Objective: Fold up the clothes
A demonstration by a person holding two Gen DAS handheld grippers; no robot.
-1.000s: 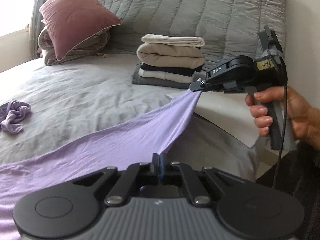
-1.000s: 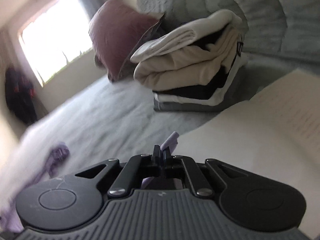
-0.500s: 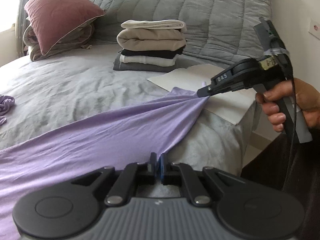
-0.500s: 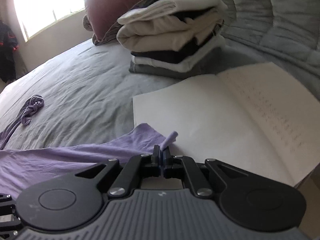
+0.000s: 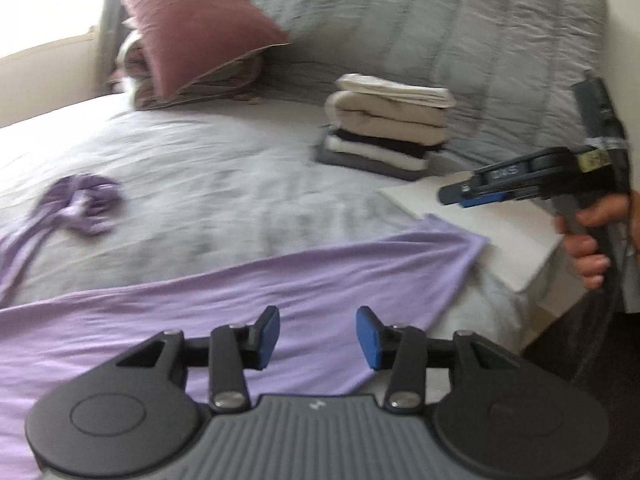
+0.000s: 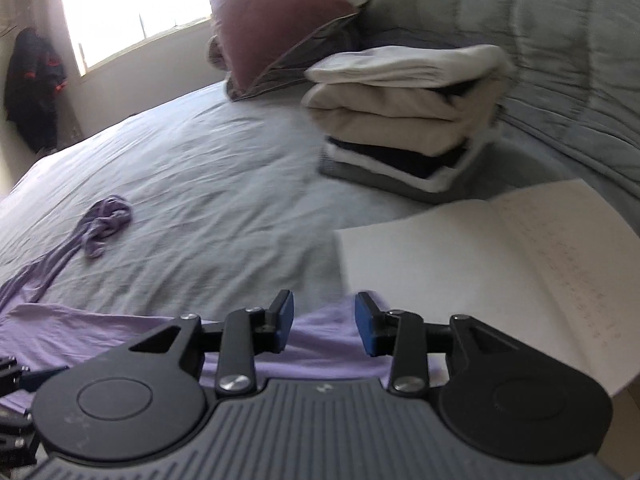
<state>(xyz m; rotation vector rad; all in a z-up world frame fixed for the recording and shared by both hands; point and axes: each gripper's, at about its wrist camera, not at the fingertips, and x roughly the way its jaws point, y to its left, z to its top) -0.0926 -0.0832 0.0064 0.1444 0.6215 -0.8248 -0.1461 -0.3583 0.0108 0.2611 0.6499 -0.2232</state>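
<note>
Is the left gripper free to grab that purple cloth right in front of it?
Probably yes. The left gripper is open and empty, with the purple cloth spread flat on the bed just past its fingers. Nothing lies between them.

A lilac garment (image 5: 280,280) is spread flat along the bed's (image 5: 200,168) near edge, its far end seemingly bunched.
</note>
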